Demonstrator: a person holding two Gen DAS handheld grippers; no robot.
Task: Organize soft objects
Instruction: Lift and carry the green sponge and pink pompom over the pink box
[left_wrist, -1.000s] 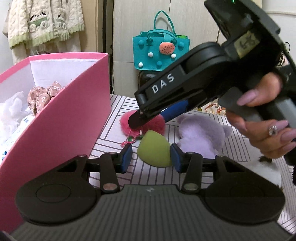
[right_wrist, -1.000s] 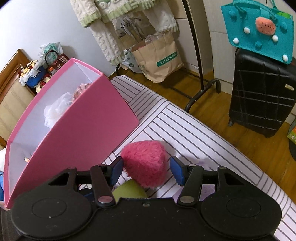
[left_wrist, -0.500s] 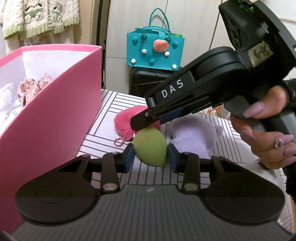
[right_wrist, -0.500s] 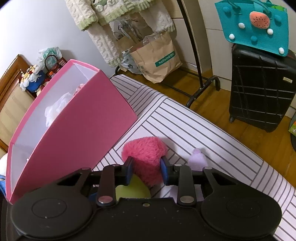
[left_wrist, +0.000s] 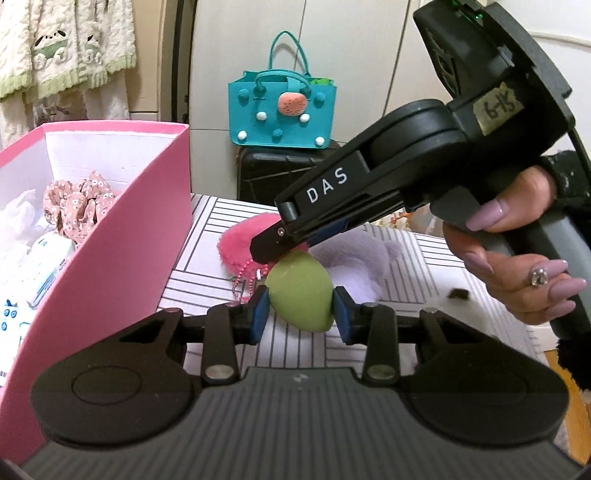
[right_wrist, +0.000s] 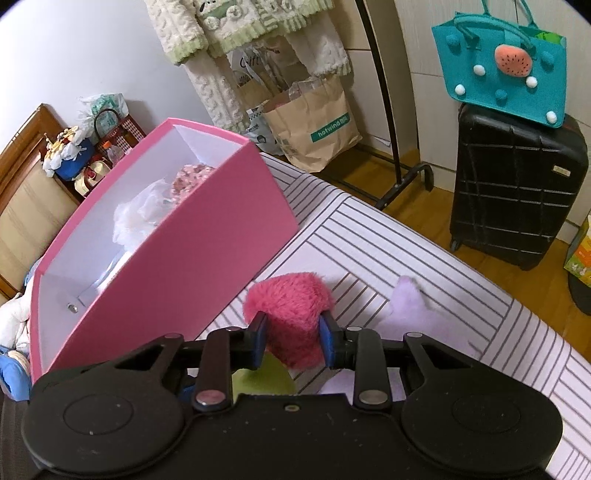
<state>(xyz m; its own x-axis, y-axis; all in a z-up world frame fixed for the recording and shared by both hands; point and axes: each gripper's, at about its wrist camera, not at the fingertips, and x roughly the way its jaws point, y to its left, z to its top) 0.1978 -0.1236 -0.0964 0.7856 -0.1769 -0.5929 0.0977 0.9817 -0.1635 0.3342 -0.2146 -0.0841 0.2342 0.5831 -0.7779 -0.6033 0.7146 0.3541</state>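
Left wrist view: left gripper (left_wrist: 300, 314) clamps one green sponge (left_wrist: 300, 291) on the striped table (left_wrist: 207, 236); one pink box (left_wrist: 122, 251) already holds several soft items. Right wrist view: right gripper (right_wrist: 291, 338) pinches one pink plush (right_wrist: 291, 314); one lilac plush (right_wrist: 410, 302) lies untouched nearby. Judged roughly midway.

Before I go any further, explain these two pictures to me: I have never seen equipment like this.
No robot here: a person holds a trigger-operated two-finger gripper in each hand, each with a fisheye camera looking along its fingers. The left camera's picture shows the left gripper squeezing a green sponge, with the right hand and its gripper entering from the right. The right camera's picture shows the right gripper squeezing a pink fluffy pouch. Both items sit over a striped tablecloth, beside a lilac plush toy and an open pink box already holding soft things.
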